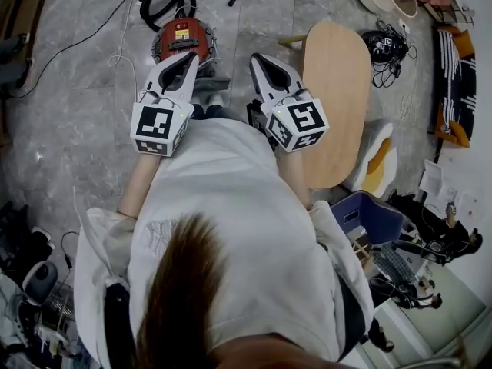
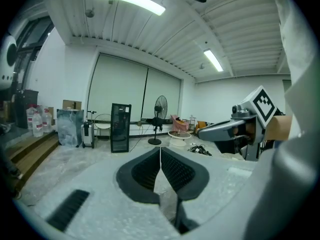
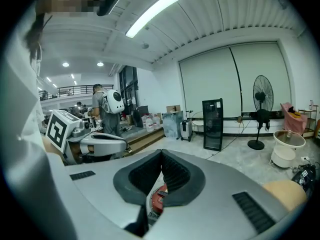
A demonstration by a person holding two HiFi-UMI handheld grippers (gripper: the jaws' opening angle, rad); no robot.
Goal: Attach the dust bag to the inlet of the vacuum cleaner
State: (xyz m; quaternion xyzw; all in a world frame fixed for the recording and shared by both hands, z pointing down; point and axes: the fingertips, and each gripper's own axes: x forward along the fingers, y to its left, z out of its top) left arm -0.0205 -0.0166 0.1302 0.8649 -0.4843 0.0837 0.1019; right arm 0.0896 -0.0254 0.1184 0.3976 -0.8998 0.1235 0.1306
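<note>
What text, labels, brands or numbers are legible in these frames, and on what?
No text is readable.
Yellow and white labels on the red vacuum cleaner: too small to read.
Marker cube and the other cube: square patterns, no words.

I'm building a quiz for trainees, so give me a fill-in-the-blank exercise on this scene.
The vacuum cleaner on the floor has a ___ body.
The left gripper and the right gripper both have their jaws ___, holding nothing.
The wooden table stands on the person's ___ side.
Missing words: red; shut; right.
</note>
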